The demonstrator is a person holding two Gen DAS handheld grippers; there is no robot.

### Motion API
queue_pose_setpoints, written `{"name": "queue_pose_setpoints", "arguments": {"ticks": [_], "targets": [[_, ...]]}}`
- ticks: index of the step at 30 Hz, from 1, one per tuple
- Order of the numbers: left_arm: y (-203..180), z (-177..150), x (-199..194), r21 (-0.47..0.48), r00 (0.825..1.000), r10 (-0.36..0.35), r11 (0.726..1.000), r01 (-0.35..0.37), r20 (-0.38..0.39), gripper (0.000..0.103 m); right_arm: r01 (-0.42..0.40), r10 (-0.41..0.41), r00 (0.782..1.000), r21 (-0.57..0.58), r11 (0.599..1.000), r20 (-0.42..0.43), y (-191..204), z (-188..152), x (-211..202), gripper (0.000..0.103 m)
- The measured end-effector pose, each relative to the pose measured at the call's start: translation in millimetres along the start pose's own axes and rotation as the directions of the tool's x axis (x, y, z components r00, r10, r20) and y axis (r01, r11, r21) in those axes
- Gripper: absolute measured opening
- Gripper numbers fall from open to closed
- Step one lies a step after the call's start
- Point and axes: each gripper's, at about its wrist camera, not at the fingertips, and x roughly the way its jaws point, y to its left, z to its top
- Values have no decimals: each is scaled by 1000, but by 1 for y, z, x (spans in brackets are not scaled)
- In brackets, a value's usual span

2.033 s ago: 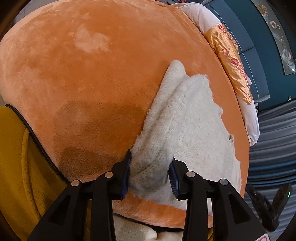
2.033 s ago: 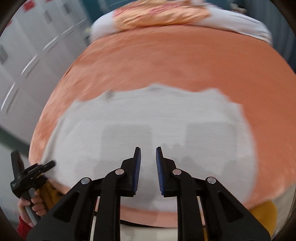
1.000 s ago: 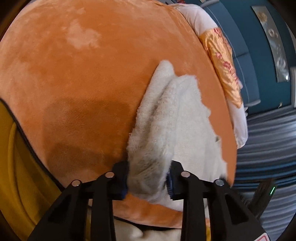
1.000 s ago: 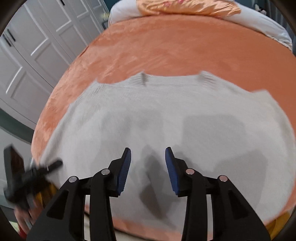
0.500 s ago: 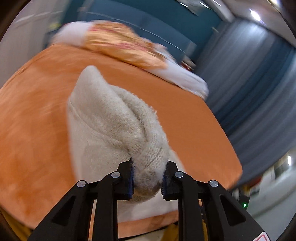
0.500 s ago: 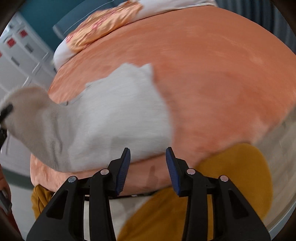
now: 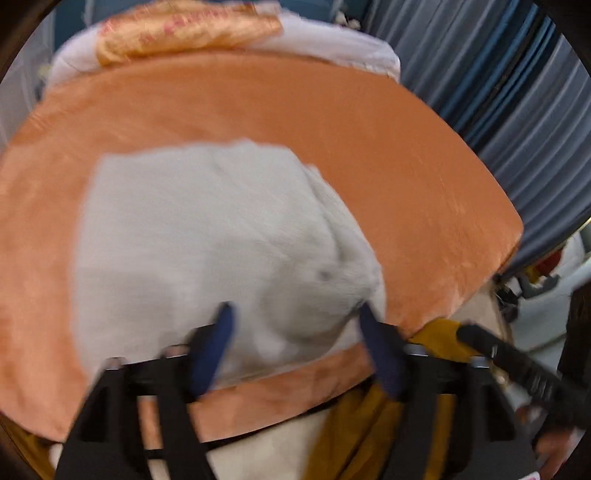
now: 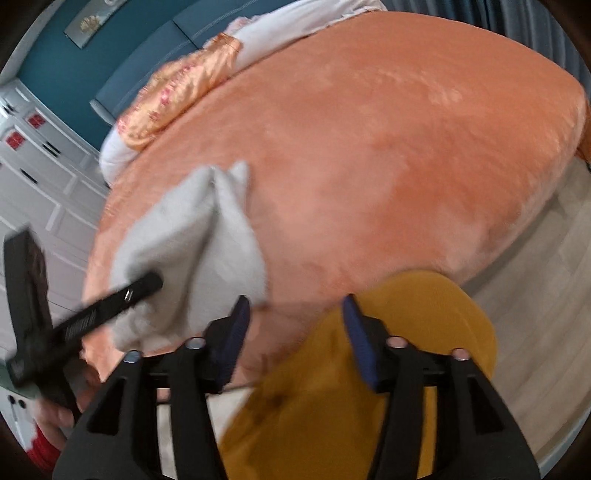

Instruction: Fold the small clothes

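Left gripper (image 7: 295, 343) is released, fingers spread wide, nothing pinched. Left view is motion-blurred. White knit garment (image 7: 207, 236) lies on the orange blanket (image 7: 406, 155) straight ahead of the left gripper and reaches back between its blue pads (image 7: 212, 347); a raised fold runs along the garment's right side, toward the right pad. Cannot tell if the pads touch the knit. Blanket shows on both sides of the garment and beyond it. Far ahead, at the blanket's far edge, a gold patterned pillow (image 7: 184, 29) sits on a white cushion (image 7: 332, 40). Blue curtain (image 7: 517, 92) far right of the left gripper. Mustard fabric (image 7: 373, 417) hangs below the blanket edge, under the right finger.

Right gripper (image 8: 295, 332) is also released, jaws wide apart and empty. In the right view the garment (image 8: 192, 254) sits ahead-left of it, bunched with two raised peaks at the far end, near edge just beside the left pad. The left gripper's black body (image 8: 92, 314) crosses over the garment's near-left part. Ahead and right of the right gripper: bare blanket (image 8: 388, 147). Mustard fabric (image 8: 388, 369) lies close under and between its fingers. White cabinet doors (image 8: 33, 166) far left.
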Motion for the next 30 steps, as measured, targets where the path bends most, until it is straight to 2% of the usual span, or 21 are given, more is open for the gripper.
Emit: {"name": "queue_pose_setpoints", "arguments": {"ticks": [1, 3, 4, 7, 10, 15, 16, 17, 18, 19, 20, 21, 22, 23, 24, 25, 26, 27, 28, 29, 30], "targets": [[10, -3, -13, -12, 999, 40, 999, -40, 31, 88, -31, 31, 1000, 1, 1000, -4, 4, 5, 4, 54], [27, -12, -23, -30, 996, 87, 996, -86, 37, 88, -85, 86, 996, 9, 996, -29, 17, 17, 17, 57], [33, -17, -24, -36, 994, 106, 994, -105, 20, 88, -100, 101, 994, 10, 995, -43, 23, 22, 23, 59], [64, -40, -18, -88, 982, 183, 978, -187, -49, 88, -145, 146, 986, 12, 989, -82, 48, 30, 41, 71], [90, -57, -15, -149, 973, 206, 964, -220, -103, 88, -122, 115, 986, -49, 991, -122, 75, 31, 61, 80], [101, -67, -3, -161, 965, 218, 957, -240, -144, 88, -75, 55, 978, -93, 993, -200, 96, 23, 93, 79], [105, -68, -1, -156, 963, 223, 957, -246, -150, 88, -79, 53, 977, -120, 990, -208, 102, 23, 99, 65], [106, -66, 4, -152, 962, 226, 956, -249, -154, 88, -83, 51, 976, -141, 987, -213, 107, 24, 101, 35], [107, -67, 7, -148, 961, 233, 955, -255, -151, 87, -89, 57, 978, -156, 984, -203, 112, 27, 99, 24], [110, -66, 7, -151, 961, 238, 954, -259, -145, 82, -142, 114, 979, -170, 975, -167, 120, 32, 86, 22], [110, -65, 4, -156, 963, 234, 955, -254, -135, 65, -201, 180, 975, -177, 963, -131, 125, 37, 71, 20], [113, -64, 1, -170, 970, 209, 959, -229, -126, 57, -269, 257, 962, -178, 946, -88, 128, 43, 50, 19], [116, -62, -3, -186, 978, 174, 963, -194, -118, 38, -346, 343, 938, -172, 922, -51, 128, 48, 30, 19], [121, -63, -6, -200, 982, 156, 964, -175, -109, 26, -382, 383, 923, -171, 908, -31, 125, 49, 21, 19], [124, -63, -10, -212, 986, 138, 965, -155, -93, 25, -389, 394, 919, -177, 904, -9, 120, 49, 14, 19], [124, -63, -10, -209, 987, 138, 966, -154, -87, 20, -352, 358, 934, -184, 917, -4, 113, 47, 16, 19], [123, -63, -8, -202, 985, 146, 966, -163, -94, 15, -240, 239, 971, -202, 949, -29, 100, 42, 34, 19], [121, -64, -2, -193, 982, 150, 966, -171, -117, 13, -119, 104, 992, -220, 968, -77, 85, 34, 60, 19], [121, -65, 4, -196, 979, 149, 965, -174, -137, 12, -49, 20, 991, -221, 974, -133, 72, 28, 83, 19], [122, -67, 11, -202, 976, 148, 963, -179, -160, 12, -4, -36, 976, -182, 983, -215, 52, 16, 110, 19], [124, -72, 18, -211, 970, 152, 958, -191, -190, 12, -34, 5, 975, -125, 992, -222, 42, 11, 114, 20]]}}
